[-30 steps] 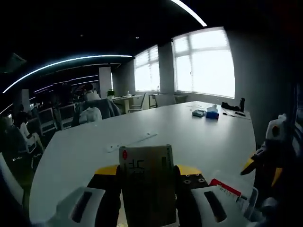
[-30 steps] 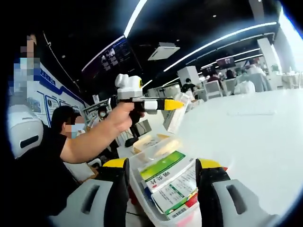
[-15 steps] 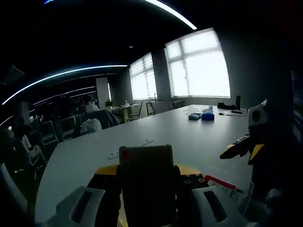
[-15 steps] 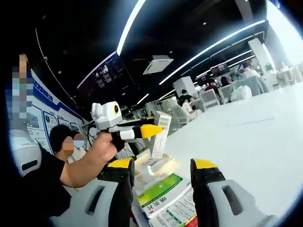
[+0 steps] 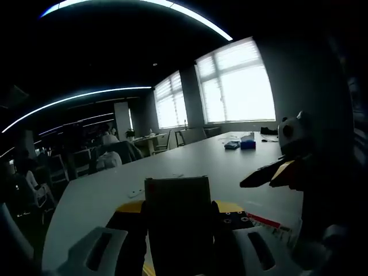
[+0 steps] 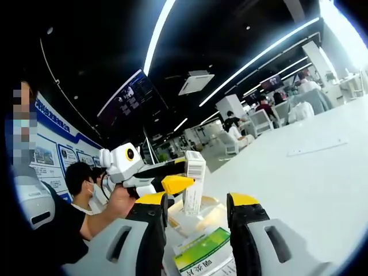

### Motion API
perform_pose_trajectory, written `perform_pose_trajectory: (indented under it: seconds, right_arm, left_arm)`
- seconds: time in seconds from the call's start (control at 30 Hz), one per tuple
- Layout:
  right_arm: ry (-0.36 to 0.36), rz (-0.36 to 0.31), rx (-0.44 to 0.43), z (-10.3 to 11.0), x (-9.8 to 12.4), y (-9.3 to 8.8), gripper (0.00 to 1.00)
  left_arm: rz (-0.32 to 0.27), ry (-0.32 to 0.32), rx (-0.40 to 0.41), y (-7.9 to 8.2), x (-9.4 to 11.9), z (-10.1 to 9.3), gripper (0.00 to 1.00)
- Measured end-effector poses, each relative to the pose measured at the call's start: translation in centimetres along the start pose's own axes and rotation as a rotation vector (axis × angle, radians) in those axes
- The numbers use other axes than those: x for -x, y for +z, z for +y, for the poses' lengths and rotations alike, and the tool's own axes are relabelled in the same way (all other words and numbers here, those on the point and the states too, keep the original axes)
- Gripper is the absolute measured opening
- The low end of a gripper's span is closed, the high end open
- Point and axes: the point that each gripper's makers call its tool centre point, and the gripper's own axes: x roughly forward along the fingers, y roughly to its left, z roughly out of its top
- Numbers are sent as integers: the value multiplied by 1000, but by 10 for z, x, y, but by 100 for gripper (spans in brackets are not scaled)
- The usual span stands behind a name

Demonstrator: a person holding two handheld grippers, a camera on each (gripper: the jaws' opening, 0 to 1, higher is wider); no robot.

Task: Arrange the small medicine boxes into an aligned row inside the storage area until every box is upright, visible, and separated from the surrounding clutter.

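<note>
Left gripper [image 6: 175, 184] clamps 1 upright medicine box [image 6: 194, 183] above the table [image 6: 299, 184]; right gripper [image 6: 195, 202] gapes empty.

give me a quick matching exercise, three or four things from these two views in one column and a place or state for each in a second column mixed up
Things:
1. small white box
2. green-labelled box
3. left gripper
4. white table

Places or states:
a. lies flat between the right gripper's jaws, label up
b. bare surface stretching off to the right
c. held upright in yellow-tipped jaws
d. in a person's hand, shut on a box

Pairs: 1-c, 2-a, 3-d, 4-b
</note>
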Motion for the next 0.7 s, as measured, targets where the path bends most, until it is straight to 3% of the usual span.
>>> perform_pose_trajectory:
  seconds: [0.3, 0.7]
  right_arm:
    - [53, -2, -27, 5, -18, 6, 36]
    - [100, 14, -104, 6, -40, 1, 33]
  left_arm:
    - [-19, -7, -6, 1, 8, -1, 43]
    - [-33, -19, -22, 1, 15, -8, 43]
